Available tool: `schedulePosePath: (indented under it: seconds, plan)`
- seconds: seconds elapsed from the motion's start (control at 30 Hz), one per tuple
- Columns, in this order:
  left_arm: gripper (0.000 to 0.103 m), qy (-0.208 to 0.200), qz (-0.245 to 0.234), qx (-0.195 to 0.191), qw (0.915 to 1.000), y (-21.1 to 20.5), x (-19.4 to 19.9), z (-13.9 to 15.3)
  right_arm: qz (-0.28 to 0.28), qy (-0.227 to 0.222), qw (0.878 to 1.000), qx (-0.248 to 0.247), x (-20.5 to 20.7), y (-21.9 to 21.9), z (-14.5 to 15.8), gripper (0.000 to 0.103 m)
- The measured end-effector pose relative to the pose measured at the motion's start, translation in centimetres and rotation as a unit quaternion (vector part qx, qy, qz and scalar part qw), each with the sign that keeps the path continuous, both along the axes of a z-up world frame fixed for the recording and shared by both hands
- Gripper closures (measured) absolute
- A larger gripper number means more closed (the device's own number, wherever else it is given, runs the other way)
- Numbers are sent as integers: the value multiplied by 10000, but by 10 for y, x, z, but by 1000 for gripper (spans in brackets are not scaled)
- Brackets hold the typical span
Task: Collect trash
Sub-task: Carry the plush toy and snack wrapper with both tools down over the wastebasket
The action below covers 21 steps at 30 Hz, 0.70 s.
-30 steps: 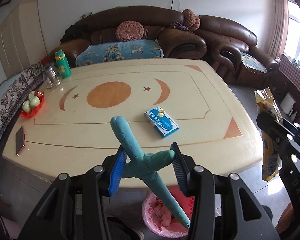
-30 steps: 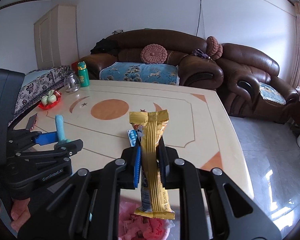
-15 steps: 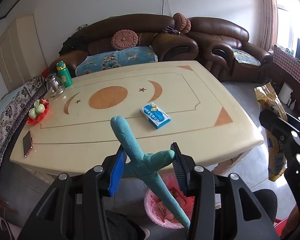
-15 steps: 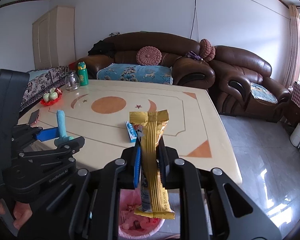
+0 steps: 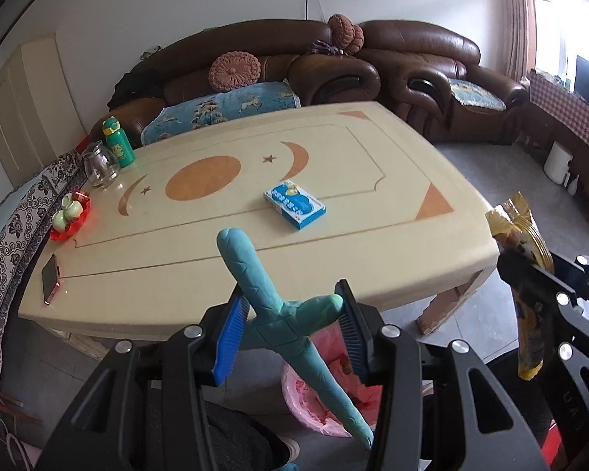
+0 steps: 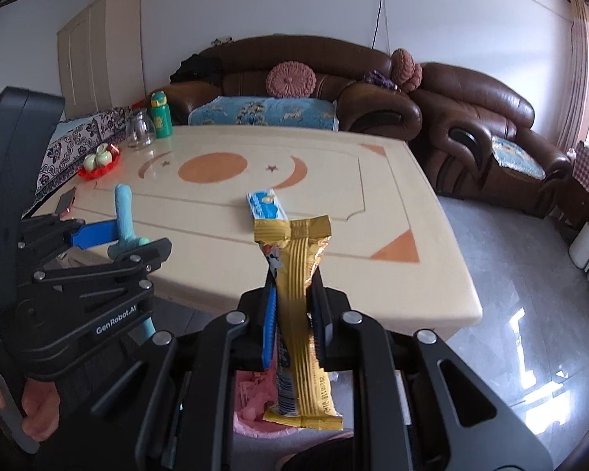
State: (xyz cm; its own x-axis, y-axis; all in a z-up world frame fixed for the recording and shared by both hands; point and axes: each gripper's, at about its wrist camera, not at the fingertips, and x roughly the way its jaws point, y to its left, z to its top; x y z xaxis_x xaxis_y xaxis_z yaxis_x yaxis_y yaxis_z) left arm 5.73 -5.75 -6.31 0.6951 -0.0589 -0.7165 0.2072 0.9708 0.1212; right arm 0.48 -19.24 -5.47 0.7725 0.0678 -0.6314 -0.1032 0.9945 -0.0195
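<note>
My left gripper (image 5: 292,327) is shut on a teal, cross-shaped soft object (image 5: 255,274), held in the air off the table's near edge. My right gripper (image 6: 292,314) is shut on a gold snack wrapper (image 6: 298,294), also off the table edge; the wrapper also shows in the left wrist view (image 5: 520,235). A pink-lined trash bin (image 5: 318,400) stands on the floor below both grippers and shows in the right wrist view (image 6: 251,400) too. A blue and white box (image 5: 294,204) lies on the cream table (image 5: 216,235).
At the table's left end stand a green bottle (image 5: 116,143), a glass jar (image 5: 98,165) and a red tray with cups (image 5: 70,216); a phone (image 5: 51,278) lies near the front-left corner. Brown sofas (image 5: 333,62) stand behind. Grey floor lies right of the table.
Both grippers have pulled back from the table with their items still held. The table looks farther off and the pink bin shows more fully below.
</note>
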Motion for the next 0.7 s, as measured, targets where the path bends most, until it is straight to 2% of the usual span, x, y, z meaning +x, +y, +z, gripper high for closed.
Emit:
schedulePosePath:
  seconds: [0.2,0.7]
  plan:
    - [59,272,-45,6,9996,-3,11,-30,-8,267,9996,42,5,2,-24,87]
    - [59,900,-38,118,9959,-4,42,-106,-29,1212,9922,274,29,4,-106,87]
